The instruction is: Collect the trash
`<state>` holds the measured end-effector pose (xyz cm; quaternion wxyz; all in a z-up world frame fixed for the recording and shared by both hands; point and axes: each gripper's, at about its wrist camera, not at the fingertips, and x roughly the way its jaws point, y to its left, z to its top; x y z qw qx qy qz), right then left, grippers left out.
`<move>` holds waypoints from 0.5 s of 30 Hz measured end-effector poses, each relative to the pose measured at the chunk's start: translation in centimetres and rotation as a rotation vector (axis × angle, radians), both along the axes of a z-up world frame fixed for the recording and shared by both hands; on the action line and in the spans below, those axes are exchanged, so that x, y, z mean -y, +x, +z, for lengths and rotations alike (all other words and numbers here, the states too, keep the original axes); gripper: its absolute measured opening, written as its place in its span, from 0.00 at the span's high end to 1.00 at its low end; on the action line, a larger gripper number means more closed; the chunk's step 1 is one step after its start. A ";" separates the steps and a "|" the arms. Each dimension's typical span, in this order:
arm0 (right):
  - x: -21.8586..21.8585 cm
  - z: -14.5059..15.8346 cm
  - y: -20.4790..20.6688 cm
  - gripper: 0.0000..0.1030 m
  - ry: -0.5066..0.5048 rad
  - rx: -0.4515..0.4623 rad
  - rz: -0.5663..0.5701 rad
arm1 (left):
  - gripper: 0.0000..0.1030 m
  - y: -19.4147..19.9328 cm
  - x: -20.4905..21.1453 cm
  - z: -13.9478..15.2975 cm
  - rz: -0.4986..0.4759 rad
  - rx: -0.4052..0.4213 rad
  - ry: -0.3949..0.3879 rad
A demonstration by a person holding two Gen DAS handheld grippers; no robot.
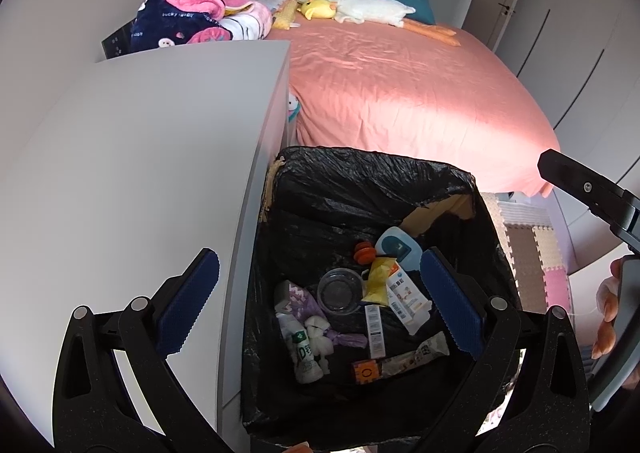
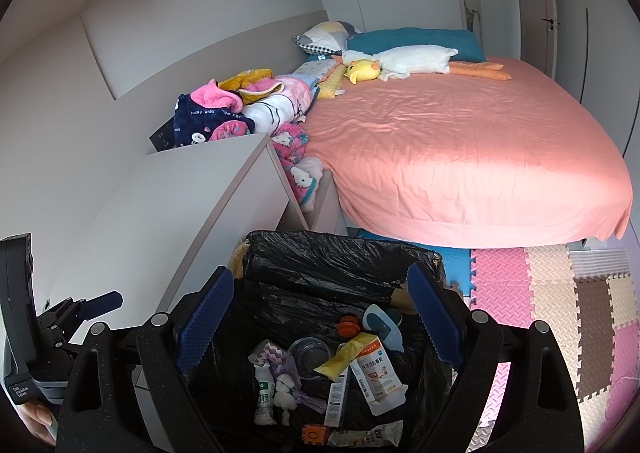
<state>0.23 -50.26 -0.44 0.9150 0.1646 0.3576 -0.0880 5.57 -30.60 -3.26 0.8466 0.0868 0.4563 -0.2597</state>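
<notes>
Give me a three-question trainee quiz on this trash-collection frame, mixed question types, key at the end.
1. True or false: the bin with the black liner stands between the white cabinet and the foam floor mats.
2. Multiple choice: what lies beside the orange ring toy in the bin? A) a clear round cup B) a shoe C) a book
3. Short answer: are the fingers of the right gripper spread or pressed together, and is anything between them?

Key: 1. True. 2. A. 3. Spread wide; nothing is gripped, they only frame the bin below.
</notes>
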 end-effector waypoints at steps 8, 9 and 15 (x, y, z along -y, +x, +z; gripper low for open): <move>0.0 0.0 0.0 0.14 -0.001 -0.001 0.000 | 0.06 -0.1 -0.2 0.3 -0.001 0.007 -0.019; -0.1 0.0 0.0 0.14 -0.002 -0.001 -0.001 | 0.06 -0.1 -0.2 0.4 0.001 0.009 -0.017; -0.1 0.0 0.0 0.14 -0.002 -0.002 0.000 | 0.06 -0.2 -0.1 0.4 -0.002 0.011 -0.012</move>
